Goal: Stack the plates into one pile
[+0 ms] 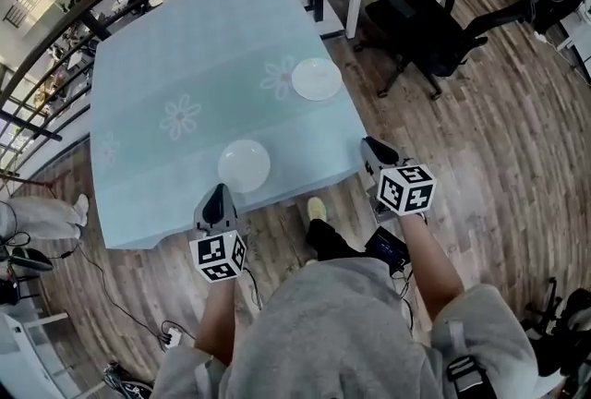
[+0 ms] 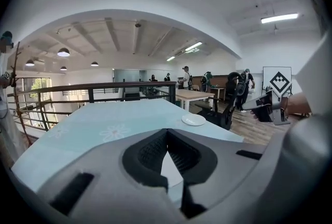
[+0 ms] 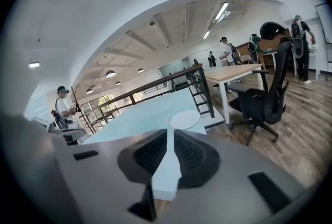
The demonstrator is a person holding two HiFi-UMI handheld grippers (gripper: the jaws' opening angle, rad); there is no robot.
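Left tongs [image 1: 218, 196] and right tongs [image 1: 373, 146] were both pressed together, pinching nothing, by the near edge of the table [image 1: 148, 74]. One plate [image 1: 245, 165] lay at 1 o'clock, just beyond the left tongs. Second plate [image 1: 316, 78] lay well apart, at 1 o'clock from the first.

Bright, even light falls from ceiling strip lamps [image 2: 280, 18], and the pale worktop [image 1: 185, 65] is evenly lit. Fisheye bending curves every edge. Both gripper views' corners go black.
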